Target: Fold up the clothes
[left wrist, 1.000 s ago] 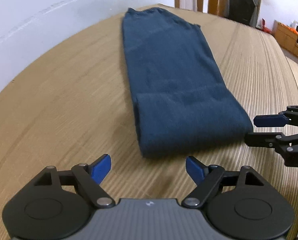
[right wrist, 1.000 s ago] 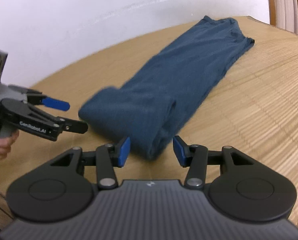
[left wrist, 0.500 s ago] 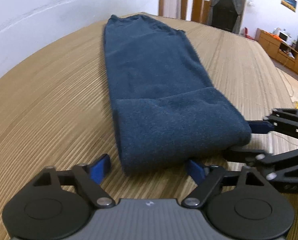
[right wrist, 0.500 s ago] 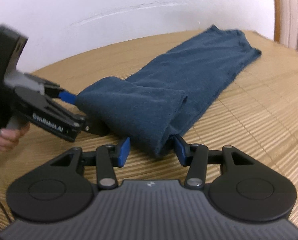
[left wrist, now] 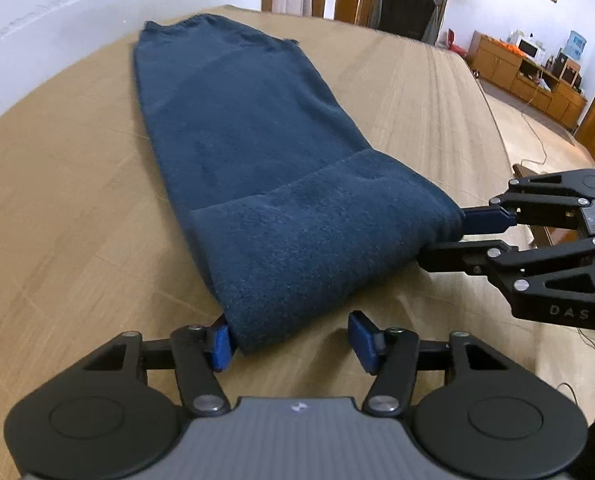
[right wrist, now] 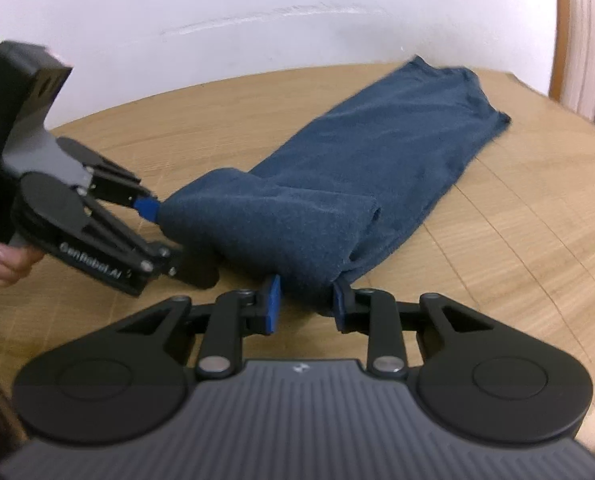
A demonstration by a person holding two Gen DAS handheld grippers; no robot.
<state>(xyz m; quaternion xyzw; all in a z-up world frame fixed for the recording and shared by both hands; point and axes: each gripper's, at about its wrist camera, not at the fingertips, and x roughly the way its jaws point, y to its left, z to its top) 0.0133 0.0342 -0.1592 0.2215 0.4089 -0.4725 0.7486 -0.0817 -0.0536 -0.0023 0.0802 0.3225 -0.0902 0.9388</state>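
Now both grippers, left (left wrist: 289, 338) and right (right wrist: 305, 306), have jaws open around the garment's (left wrist: 257, 152) doubled near corners; pinch both layers evenly before lifting off the tabletop (left wrist: 57, 208).

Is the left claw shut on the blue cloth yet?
No, the left claw is open, its left pad just touching the cloth's near corner.

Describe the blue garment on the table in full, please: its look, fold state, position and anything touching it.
The blue garment is dark, of soft fleecy-looking cloth, lying as a long narrow strip on the wooden table. Its near end is folded back over itself into a thick doubled band; the far end lies flat with a slightly uneven edge. The left gripper and right gripper are both open, each straddling a near corner of that band, neither closed on it yet.
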